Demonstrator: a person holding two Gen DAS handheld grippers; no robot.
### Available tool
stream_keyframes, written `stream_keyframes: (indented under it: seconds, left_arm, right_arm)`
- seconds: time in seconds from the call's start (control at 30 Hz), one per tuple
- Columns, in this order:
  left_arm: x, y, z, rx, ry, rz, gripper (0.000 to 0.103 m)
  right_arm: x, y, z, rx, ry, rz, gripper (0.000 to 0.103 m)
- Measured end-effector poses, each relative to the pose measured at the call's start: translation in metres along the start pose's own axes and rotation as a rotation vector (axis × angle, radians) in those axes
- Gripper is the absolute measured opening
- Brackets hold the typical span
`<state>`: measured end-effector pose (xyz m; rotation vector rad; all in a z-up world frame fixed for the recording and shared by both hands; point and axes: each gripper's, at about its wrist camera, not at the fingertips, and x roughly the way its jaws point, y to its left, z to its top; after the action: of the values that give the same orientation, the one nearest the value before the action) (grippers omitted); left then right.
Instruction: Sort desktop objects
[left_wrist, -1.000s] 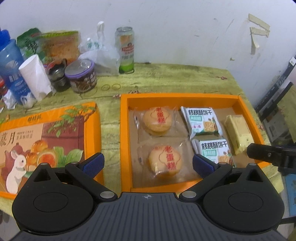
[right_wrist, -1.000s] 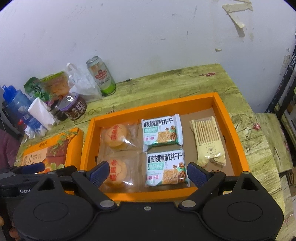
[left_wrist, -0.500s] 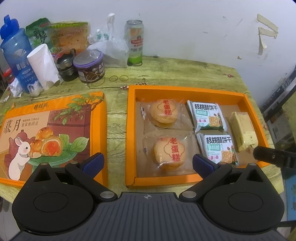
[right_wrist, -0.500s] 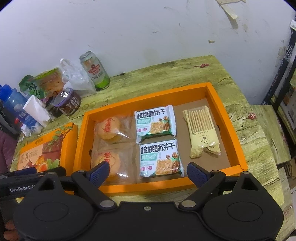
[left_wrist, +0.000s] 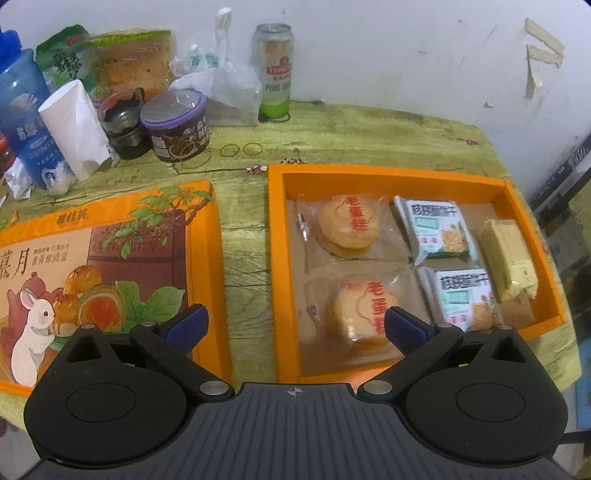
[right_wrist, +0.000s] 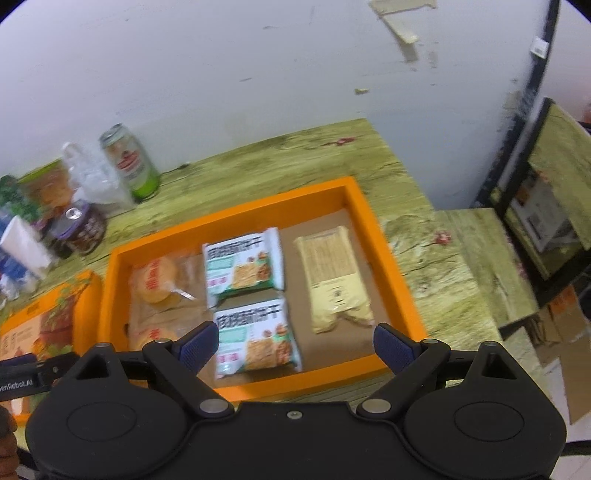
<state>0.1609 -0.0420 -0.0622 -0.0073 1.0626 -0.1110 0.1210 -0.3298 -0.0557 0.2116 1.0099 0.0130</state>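
- The left gripper (left_wrist: 293, 326) hangs with jaws spread wide and nothing between them; the gap sits over the strip of table (left_wrist: 243, 236) between the lid (left_wrist: 110, 236) and the tray (left_wrist: 275, 258).
- The right gripper (right_wrist: 293, 345) is likewise released and empty, its gap over the near biscuit pack (right_wrist: 256, 339).
- The tray lies just ahead of both grippers with the snacks in rows: two cakes (left_wrist: 349, 225) ahead and right of the left gripper, two biscuit packs in the middle, a cracker pack (right_wrist: 334, 277) ahead and right of the right gripper. Judged from this, the filling is done.
- The lid lies face up, ahead and left of the left gripper, probably waiting to close the tray.
- Against a second ago, the left view has closed in: lid and tray look larger and lower.
- The right view has swung rightward, showing more of the side table (right_wrist: 484, 258) and less of the lid; both jaws are as wide as before.
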Motion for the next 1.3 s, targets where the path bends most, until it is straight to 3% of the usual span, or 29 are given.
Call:
stream_keyframes:
  seconds: [0.2, 0.47, 0.7, 1.03, 1.3]
  left_arm:
    - [0.005, 0.024, 0.000, -0.031, 0.014, -0.005, 0.102]
    - [-0.013, 0.070, -0.009, -0.132, 0.008, 0.080, 0.102]
    - [-0.041, 0.098, -0.019, -0.254, -0.062, 0.145, 0.103]
    - [-0.063, 0.103, -0.037, -0.347, -0.131, 0.200, 0.103]
    - [-0.070, 0.124, -0.043, -0.388, -0.113, 0.229, 0.103]
  right_arm:
    - [0.001, 0.027, 0.000, -0.033, 0.002, 0.051, 0.091]
    - [0.034, 0.111, 0.001, -0.176, 0.073, 0.266, 0.090]
    - [0.050, 0.164, 0.015, -0.329, 0.097, 0.430, 0.090]
    - [0.068, 0.179, 0.013, -0.375, 0.129, 0.561, 0.090]
    - [0.078, 0.184, 0.007, -0.356, 0.153, 0.593, 0.090]
